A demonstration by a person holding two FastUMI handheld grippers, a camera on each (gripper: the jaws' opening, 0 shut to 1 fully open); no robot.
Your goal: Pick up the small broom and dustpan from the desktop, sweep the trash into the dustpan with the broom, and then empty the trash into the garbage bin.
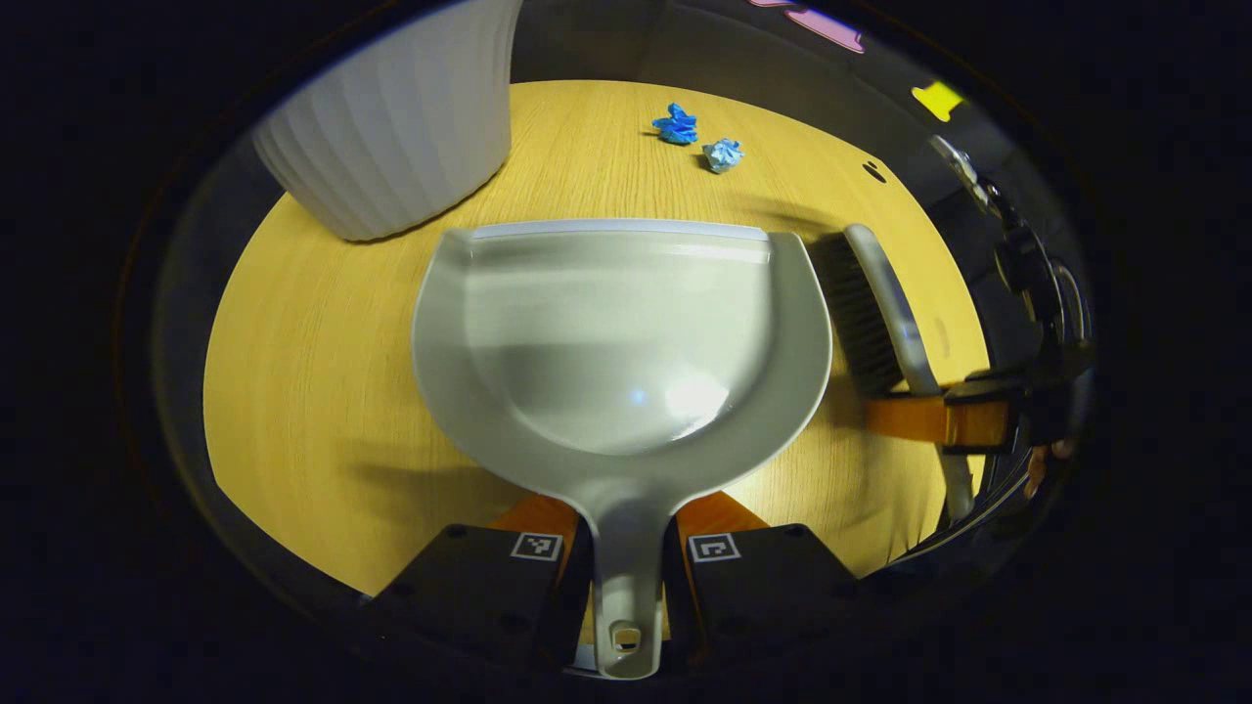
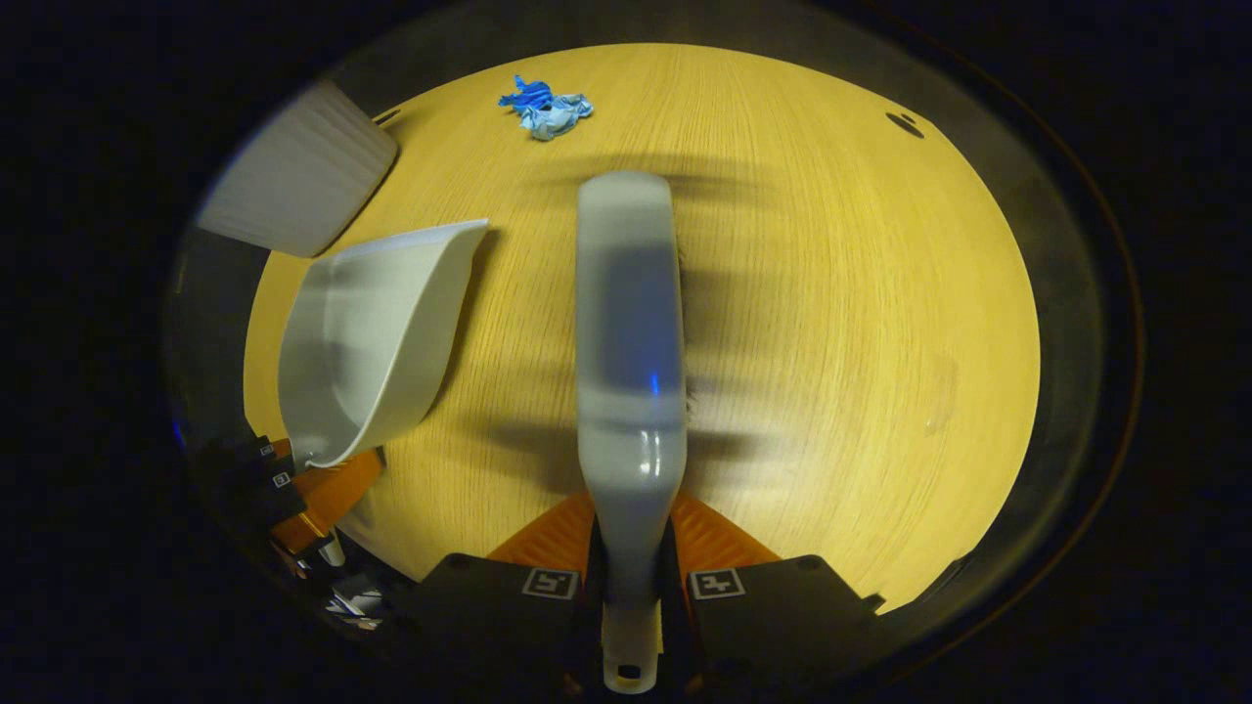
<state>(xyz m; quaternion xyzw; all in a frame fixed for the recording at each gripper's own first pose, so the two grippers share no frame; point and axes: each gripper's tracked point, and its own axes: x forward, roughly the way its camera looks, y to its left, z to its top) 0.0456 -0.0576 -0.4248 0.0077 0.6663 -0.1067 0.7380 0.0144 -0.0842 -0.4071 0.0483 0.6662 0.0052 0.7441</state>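
- Currently the left gripper is clamping the dustpan by its handle at bottom centre of the left gripper view; both fingers are pressing the handle.
- Likewise, the right gripper is gripping the broom by its handle, at centre of the right gripper view.
- Two blue paper scraps are lying at top centre, well apart from the pan's lip.
- Risk: light scraps may be flicking past or sideways off the desktop if the stroke is fast.
- Risk: a raised lip may be letting scraps slide underneath.
- Risk: the white ribbed bin, upper left, is sitting close; the pan may be striking it while tilting.
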